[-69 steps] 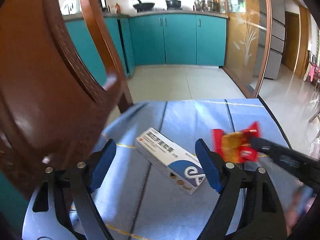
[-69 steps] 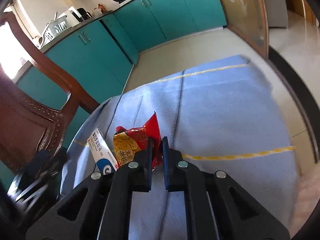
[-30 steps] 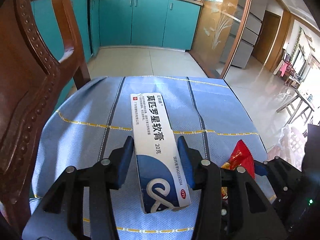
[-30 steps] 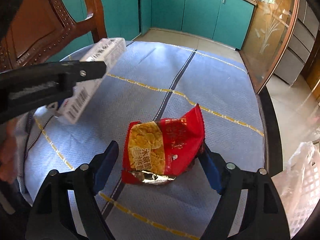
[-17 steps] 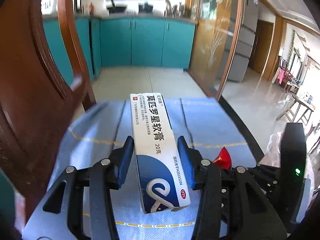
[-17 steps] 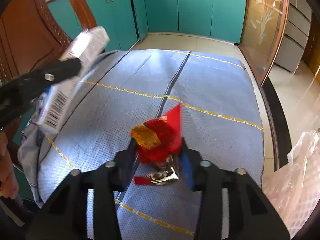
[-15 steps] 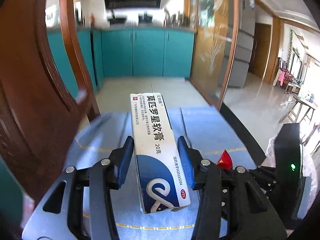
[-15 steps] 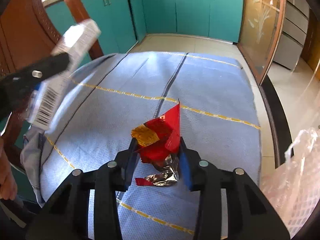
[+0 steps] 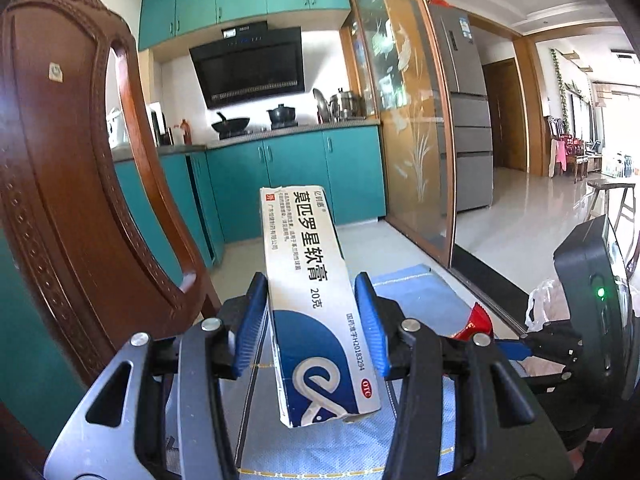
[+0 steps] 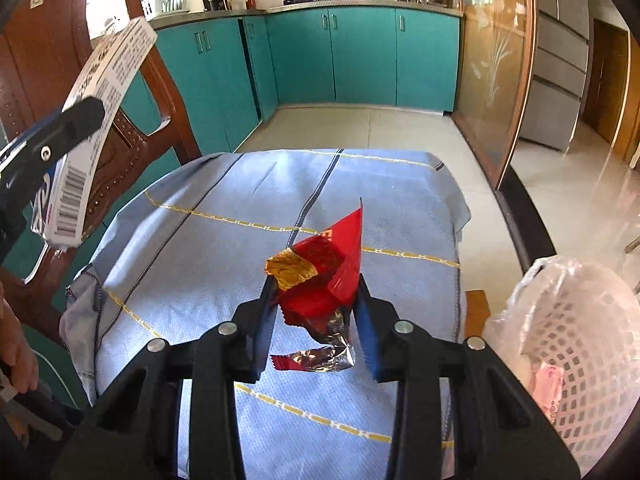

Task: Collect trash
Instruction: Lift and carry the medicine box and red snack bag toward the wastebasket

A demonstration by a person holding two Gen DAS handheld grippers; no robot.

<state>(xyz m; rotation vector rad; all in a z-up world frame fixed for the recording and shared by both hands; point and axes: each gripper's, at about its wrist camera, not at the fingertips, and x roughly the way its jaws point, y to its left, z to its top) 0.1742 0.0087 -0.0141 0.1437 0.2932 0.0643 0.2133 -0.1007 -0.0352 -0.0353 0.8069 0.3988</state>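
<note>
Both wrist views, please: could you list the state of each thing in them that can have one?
Left gripper: shut on the medicine box, lifted off the table.
Right gripper: jaws closing, pads pressing the red snack wrapper, which is crumpled and raised.
Basket: lined with a plastic bag, open, some trash inside.
Tablecloth: spread flat, bare.

Showing glossy crinkled foil on the snack wrapper (image 10: 320, 276), matt card on the medicine box (image 9: 316, 300), woven cloth (image 10: 248, 216), polished carved wood on the chair (image 9: 60, 184).
</note>
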